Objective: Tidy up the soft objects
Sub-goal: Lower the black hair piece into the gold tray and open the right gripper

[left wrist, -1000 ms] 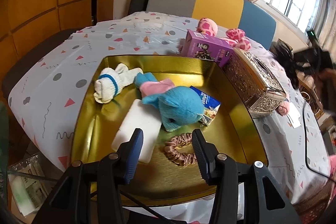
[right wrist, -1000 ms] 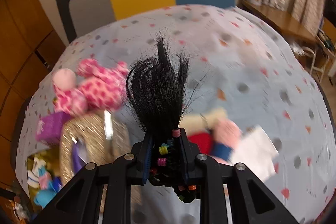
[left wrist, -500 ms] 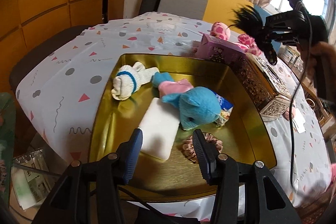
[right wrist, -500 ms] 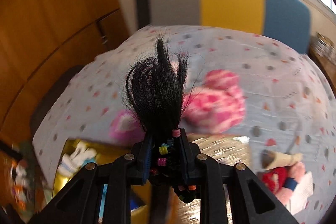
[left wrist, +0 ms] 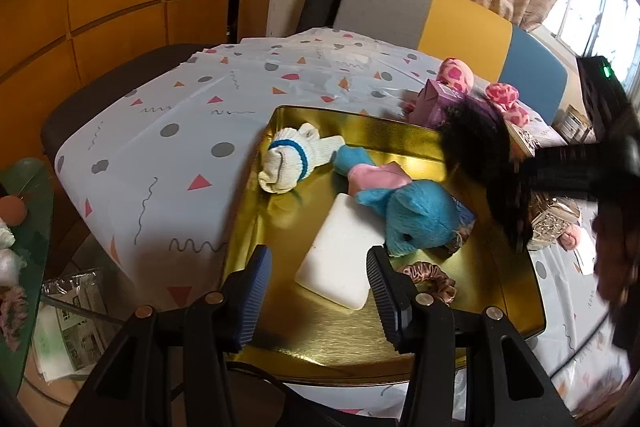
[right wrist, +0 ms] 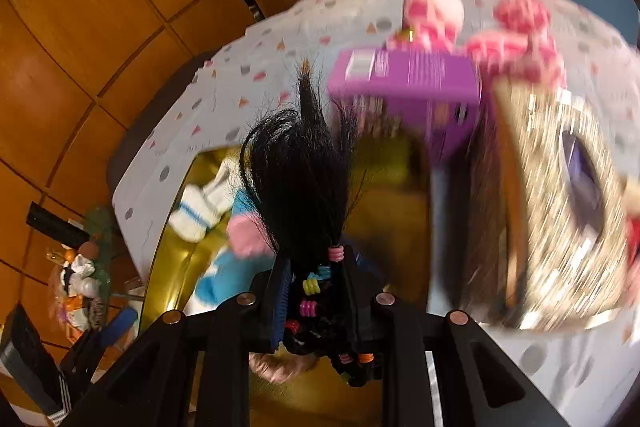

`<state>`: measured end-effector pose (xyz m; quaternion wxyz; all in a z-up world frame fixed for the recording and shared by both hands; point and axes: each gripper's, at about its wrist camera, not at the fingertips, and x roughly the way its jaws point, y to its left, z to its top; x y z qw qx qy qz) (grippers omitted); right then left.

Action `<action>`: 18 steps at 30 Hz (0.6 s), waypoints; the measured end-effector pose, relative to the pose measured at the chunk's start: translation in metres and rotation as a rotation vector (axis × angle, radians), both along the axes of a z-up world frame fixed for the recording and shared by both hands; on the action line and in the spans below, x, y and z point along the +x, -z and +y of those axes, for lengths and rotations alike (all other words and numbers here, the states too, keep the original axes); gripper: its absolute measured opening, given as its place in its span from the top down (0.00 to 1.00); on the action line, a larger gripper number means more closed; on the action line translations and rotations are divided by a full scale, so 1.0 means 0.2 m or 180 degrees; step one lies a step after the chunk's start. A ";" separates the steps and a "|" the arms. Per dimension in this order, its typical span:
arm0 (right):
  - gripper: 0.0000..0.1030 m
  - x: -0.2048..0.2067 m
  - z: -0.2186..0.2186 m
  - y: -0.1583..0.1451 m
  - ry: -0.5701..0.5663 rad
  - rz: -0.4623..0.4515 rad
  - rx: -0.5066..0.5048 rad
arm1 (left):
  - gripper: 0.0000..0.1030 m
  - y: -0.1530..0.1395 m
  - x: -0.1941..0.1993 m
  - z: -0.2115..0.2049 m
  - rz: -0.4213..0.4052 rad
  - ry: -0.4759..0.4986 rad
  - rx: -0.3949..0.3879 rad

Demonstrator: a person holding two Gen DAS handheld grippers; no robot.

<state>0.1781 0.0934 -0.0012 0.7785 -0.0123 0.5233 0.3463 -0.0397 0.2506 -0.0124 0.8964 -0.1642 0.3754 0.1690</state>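
A gold tray [left wrist: 472, 311] holds a white sock [left wrist: 294, 159], a blue plush elephant [left wrist: 416, 215], a white pad [left wrist: 340, 259] and a pink scrunchie [left wrist: 430, 277]. My left gripper [left wrist: 318, 291] is open and empty above the tray's near edge. My right gripper [right wrist: 314, 283] is shut on a black hair tuft with coloured bands [right wrist: 300, 179]; it hangs over the tray's right side, also blurred in the left wrist view [left wrist: 480, 155]. A pink spotted plush [left wrist: 456, 77] lies on the table behind the tray.
A purple box [left wrist: 434, 103] and an ornate silver box [left wrist: 554, 217] stand along the tray's far right edge. A chair [left wrist: 440, 23] stands behind the table. A green side table with clutter [left wrist: 24, 227] is at the left.
My right gripper has swung left with the hair tuft, from over the table to over the tray. My left gripper has stayed open and shifted slightly left.
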 end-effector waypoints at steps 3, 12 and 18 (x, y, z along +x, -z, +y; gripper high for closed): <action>0.79 -0.08 -0.03 0.08 0.0051 0.0143 0.0068 | 0.51 0.00 -0.01 0.00 -0.0006 -0.0020 0.0011; 0.78 -0.24 -0.07 0.20 0.0122 0.0218 0.0031 | 0.48 0.01 -0.01 -0.03 0.0005 0.0024 0.0018; 0.74 -0.31 -0.07 0.23 0.0142 -0.0138 -0.0369 | 0.40 0.01 -0.01 -0.04 0.0011 0.0035 0.0043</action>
